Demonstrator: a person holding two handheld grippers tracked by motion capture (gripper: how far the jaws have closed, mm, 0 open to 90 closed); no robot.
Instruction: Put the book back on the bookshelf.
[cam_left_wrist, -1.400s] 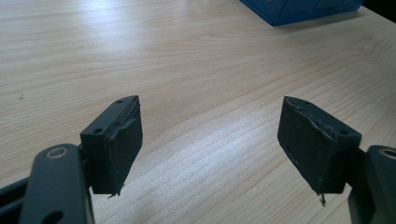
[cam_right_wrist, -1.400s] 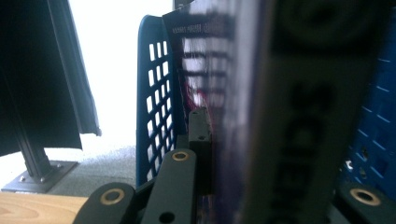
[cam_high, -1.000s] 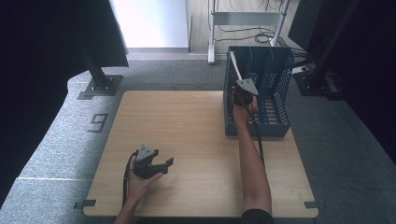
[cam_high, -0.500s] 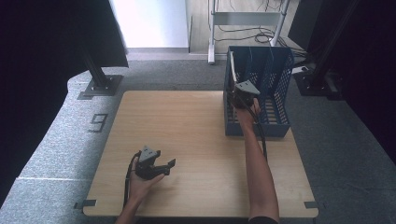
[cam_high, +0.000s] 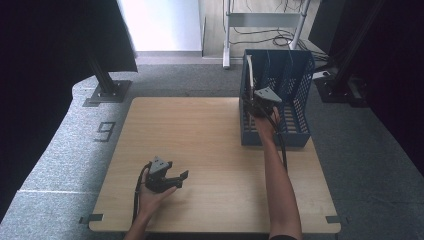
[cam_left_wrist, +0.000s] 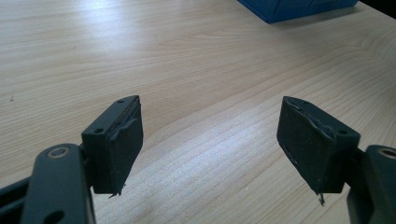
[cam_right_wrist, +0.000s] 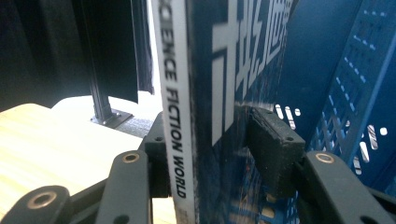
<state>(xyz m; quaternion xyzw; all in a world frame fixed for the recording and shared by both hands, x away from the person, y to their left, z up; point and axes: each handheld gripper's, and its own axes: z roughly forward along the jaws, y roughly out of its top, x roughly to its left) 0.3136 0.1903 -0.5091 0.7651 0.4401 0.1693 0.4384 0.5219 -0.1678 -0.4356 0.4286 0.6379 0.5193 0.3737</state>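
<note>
The book (cam_right_wrist: 205, 93) stands upright in the leftmost slot of the blue file rack (cam_high: 295, 100) and is being let go. The right gripper (cam_right_wrist: 219, 154) has just been opening its jaws, with the book between them; a clean withdrawal is judged next. The left gripper (cam_high: 172, 177) rests spread on the bench (cam_high: 200, 130).

My forearms are bare, with no sleeves on them. Each hand carries a black gripper, the left gripper (cam_high: 170, 177) and the right gripper (cam_high: 260, 102), each topped by a grey three-cornered plate and trailing a black cable. My jaws are matte black blocks with worn, chipped pads (cam_left_wrist: 122, 142), small screw holes along their backs, and brass-coloured rivets in the black link arms.
</note>
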